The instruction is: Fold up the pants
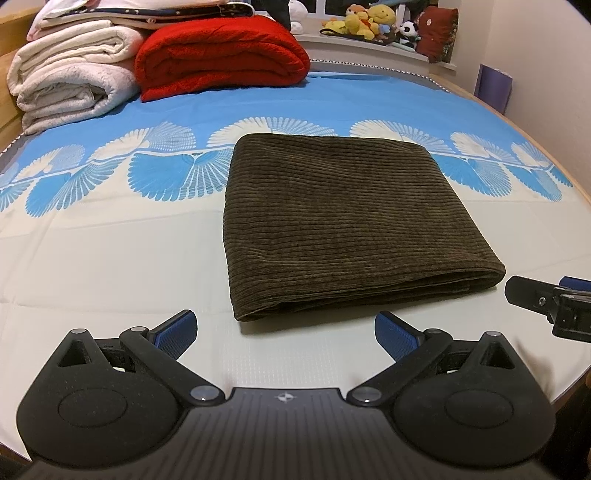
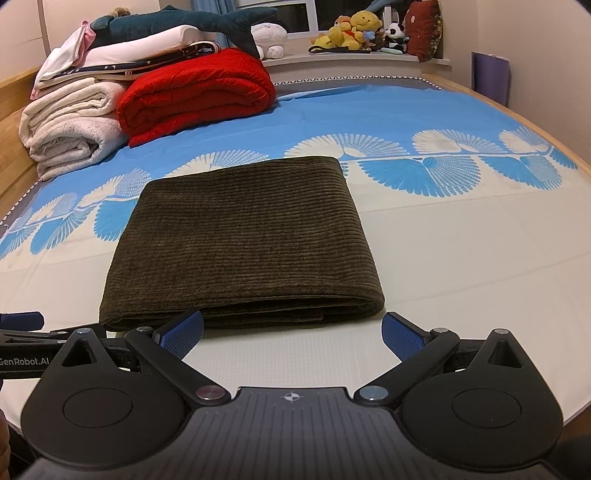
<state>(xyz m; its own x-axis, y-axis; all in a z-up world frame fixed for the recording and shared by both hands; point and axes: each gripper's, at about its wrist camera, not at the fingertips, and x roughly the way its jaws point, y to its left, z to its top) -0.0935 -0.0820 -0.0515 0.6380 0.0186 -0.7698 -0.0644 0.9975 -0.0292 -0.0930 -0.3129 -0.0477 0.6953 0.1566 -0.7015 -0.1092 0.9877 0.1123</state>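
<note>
The pants (image 1: 343,225), dark olive corduroy, lie folded in a flat rectangle on the bed (image 1: 110,258), approx. in the middle of the sheet, half on the pale part and the far edge on the blue fan pattern. The stacked layers show at the near edge; the fold is rounded at the near right corner.

The left gripper (image 1: 284,328) is just before the near edge of the pants, fingers wide apart, holding nothing. Its blue pads (image 1: 177,328) do not touch the cloth. In the left wrist view, the right gripper (image 1: 554,299) comes in at the right border, beside the near right corner of the pants.

In the right wrist view, the right gripper (image 2: 291,330) is also low over the sheet, w/ the fingers spread open and empty. Its left pad (image 2: 183,332) is in front of the pants (image 2: 243,236) near edge; touching or not, I cannot tell. The left gripper (image 2: 22,321) shows at the left border, near the pants' near left corner.

At the far left of the bed: folded white blankets (image 1: 70,77), a red blanket (image 1: 218,55) beside them, touching. A shark plush (image 2: 184,22) lies on top of the pile. Stuffed toys (image 2: 354,29) sit on the window ledge behind the bed.
</note>
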